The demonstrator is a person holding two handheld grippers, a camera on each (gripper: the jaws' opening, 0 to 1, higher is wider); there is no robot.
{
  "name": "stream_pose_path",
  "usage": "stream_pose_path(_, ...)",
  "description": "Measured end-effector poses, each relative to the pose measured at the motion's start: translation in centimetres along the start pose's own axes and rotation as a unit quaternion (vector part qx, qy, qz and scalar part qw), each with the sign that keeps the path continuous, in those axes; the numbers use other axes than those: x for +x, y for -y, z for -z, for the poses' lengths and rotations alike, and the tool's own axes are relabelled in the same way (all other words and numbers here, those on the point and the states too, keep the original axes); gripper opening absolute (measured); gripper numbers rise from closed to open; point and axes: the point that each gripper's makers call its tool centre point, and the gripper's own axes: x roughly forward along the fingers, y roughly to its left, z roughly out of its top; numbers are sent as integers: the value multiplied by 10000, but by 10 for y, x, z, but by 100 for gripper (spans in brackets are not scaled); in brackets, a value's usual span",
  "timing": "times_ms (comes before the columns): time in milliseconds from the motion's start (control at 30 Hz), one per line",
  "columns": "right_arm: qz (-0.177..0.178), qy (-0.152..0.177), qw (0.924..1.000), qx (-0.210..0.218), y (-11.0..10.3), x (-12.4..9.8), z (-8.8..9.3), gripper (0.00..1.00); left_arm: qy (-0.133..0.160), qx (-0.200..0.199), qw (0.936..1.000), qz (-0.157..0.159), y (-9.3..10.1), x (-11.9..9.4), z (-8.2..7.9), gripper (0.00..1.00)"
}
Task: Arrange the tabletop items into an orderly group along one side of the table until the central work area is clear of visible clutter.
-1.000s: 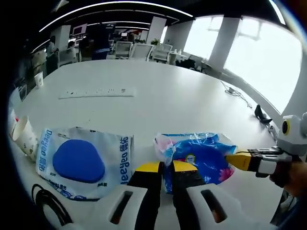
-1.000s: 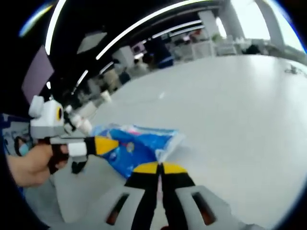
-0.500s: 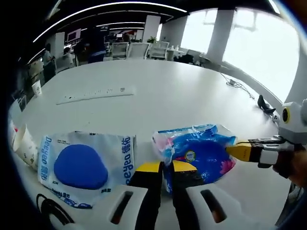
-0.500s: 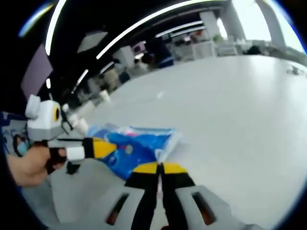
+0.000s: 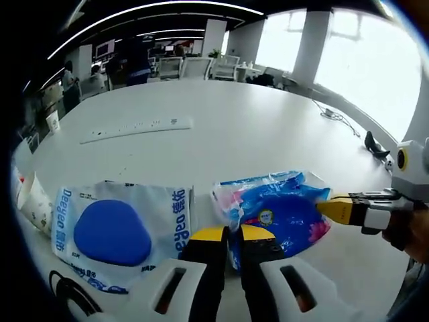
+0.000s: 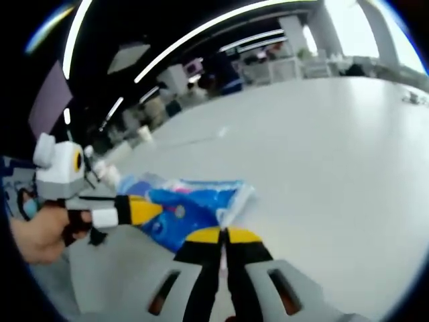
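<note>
The left gripper view sits low over the white counter (image 5: pixel 221 127), facing across it toward office windows. The right gripper view looks low across the same counter from the opposite side. Both views share the blue packet (image 5: pixel 281 211) (image 6: pixel 188 208), seen close up.

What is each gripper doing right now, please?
Left gripper: shut on the blue packet.
Right gripper: shut on the blue packet's other edge.
</note>
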Motion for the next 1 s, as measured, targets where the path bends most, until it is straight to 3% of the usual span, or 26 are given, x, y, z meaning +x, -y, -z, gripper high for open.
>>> stream_pose_path(667, -14, 26, 10000, -7, 0, 4, -1, 0, -8, 58, 9999, -91, 1, -1, 3, 6)
stream_pose_path(900, -78, 91, 9999, -97, -8, 5, -5, 14, -38, -7, 9999, -119, 0, -5, 3, 11)
stream_pose_path(1000, -109, 77, 9998, -114, -11, 6, -5, 15, 18, -18, 9999, -139, 0, -6, 0, 14)
